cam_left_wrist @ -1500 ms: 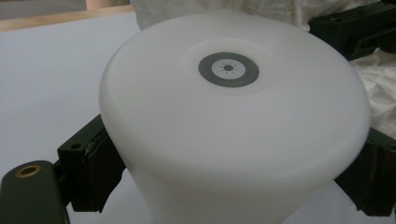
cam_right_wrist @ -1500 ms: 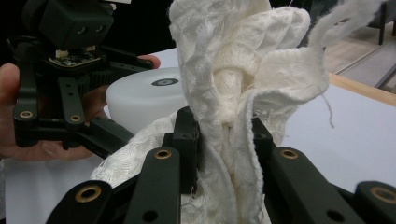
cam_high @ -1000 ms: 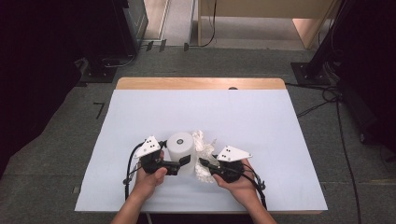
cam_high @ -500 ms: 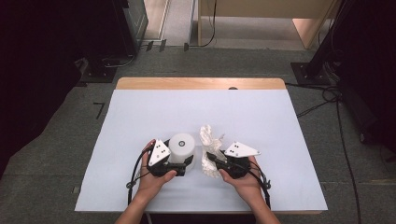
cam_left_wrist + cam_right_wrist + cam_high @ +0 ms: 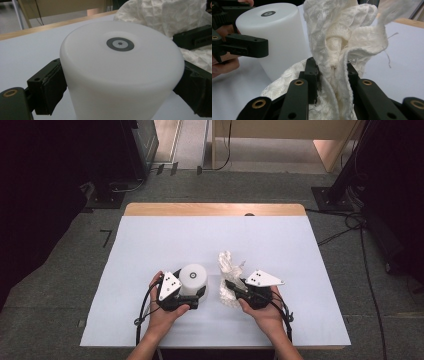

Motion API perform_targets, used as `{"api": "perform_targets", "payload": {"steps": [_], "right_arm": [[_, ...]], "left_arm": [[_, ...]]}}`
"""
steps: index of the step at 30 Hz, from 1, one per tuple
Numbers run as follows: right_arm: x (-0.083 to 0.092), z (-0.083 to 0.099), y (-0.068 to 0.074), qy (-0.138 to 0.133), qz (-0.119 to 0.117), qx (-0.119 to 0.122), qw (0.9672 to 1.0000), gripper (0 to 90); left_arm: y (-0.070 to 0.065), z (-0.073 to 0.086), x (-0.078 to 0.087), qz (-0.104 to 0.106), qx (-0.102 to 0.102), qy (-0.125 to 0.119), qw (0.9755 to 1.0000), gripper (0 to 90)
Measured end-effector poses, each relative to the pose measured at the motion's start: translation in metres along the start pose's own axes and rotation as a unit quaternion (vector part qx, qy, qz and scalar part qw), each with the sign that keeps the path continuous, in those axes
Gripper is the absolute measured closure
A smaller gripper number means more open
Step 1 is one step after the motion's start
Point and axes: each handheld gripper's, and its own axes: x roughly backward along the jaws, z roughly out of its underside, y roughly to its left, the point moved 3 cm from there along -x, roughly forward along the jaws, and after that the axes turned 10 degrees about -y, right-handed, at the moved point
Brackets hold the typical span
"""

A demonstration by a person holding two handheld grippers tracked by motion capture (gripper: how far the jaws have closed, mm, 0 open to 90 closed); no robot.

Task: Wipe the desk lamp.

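Two grippers work side by side at the near middle of the table (image 5: 150,240), seen from the high view. Left gripper (image 5: 192,295) clasps a white cylinder (image 5: 193,277) that stands upright, long axis vertical, flat top up. Right gripper (image 5: 231,287) pinches a crumpled white cloth (image 5: 227,270); the cloth runs near to far, one bunch past the jaws toward the far side, another lump just near-left of them. Cylinder and cloth sit just beside each other, a strip of pale table covering between them. A hand (image 5: 165,317) holds the left gripper, another hand (image 5: 267,312) the right one.

Left gripper view: cylinder (image 5: 120,75) upright between the two black jaws, pads pressed on its left and right walls. Top closed, with a small grey ring (image 5: 120,44) at its centre; contents cannot be told. Cloth (image 5: 170,17) lies beyond it at far right, beside the other gripper's jaw.

Right gripper view: jaws narrow, clamped on a twisted fold of cloth (image 5: 342,37). Cloth rises from the jaws, its frayed end flopped to the right; more of it is heaped low at the left. Cylinder (image 5: 277,37) stands at the left behind it, held by the left gripper (image 5: 247,46).
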Motion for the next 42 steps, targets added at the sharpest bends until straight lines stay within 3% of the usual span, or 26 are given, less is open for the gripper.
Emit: {"api": "perform_targets", "payload": {"steps": [1,2,6,7,11,14,16,17,19,23,26,30,35,38,42], "right_arm": [[0.0,0.0,0.0,0.0,0.0,0.0,1.0,72.4],[0.0,0.0,0.0,0.0,0.0,0.0,1.0,72.4],[-0.001,0.001,0.002,0.003,-0.002,0.001,1.0,72.4],[-0.002,0.001,0.002,0.003,-0.003,0.003,1.0,72.4],[-0.003,0.002,0.003,0.006,-0.004,0.004,1.0,72.4],[-0.004,0.003,0.004,0.008,-0.008,0.003,0.9999,72.3],[-0.005,0.003,0.006,0.008,-0.009,0.004,0.9999,72.4],[-0.005,0.003,0.006,0.008,-0.013,0.004,0.9999,72.3],[-0.005,0.003,0.009,0.01,-0.018,0.004,0.9998,72.3],[-0.008,0.003,0.016,0.01,-0.033,0.004,0.9994,72.3],[-0.01,0.003,0.023,0.012,-0.039,0.009,0.9991,72.3],[-0.012,0.003,0.029,0.013,-0.041,0.014,0.999,72.3],[-0.01,0.001,0.029,0.009,-0.037,0.012,0.9992,72.4],[-0.009,0.0,0.03,0.008,-0.036,0.012,0.9992,72.4],[-0.008,-0.001,0.03,0.008,-0.034,0.014,0.9993,72.5]], "left_arm": [[0.0,0.0,0.0,0.0,0.0,0.0,1.0,5.2],[-0.005,0.0,-0.003,-0.029,0.007,0.009,0.9995,5.2],[-0.013,0.002,-0.008,-0.082,0.016,0.021,0.9963,5.3],[-0.013,0.002,-0.01,-0.088,0.018,0.025,0.9956,5.6],[-0.008,0.001,-0.007,-0.076,0.029,0.021,0.9964,7.7],[0.001,0.0,-0.005,-0.044,0.039,0.018,0.9981,8.5],[0.011,-0.001,-0.002,-0.002,0.076,0.005,0.9971,8.5],[0.017,-0.002,0.001,0.022,0.095,-0.008,0.9952,8.5],[0.025,-0.007,0.006,0.056,0.113,-0.031,0.9915,8.6],[0.031,-0.019,0.017,0.11,0.116,-0.072,0.9846,8.6],[0.029,-0.023,0.021,0.14,0.112,-0.087,0.9799,8.6],[0.022,-0.023,0.019,0.151,0.103,-0.082,0.9798,8.6],[0.018,-0.02,0.016,0.148,0.094,-0.071,0.982,8.6],[0.017,-0.018,0.013,0.144,0.092,-0.06,0.9834,8.6],[0.017,-0.016,0.011,0.143,0.098,-0.055,0.9833,8.6]]}}
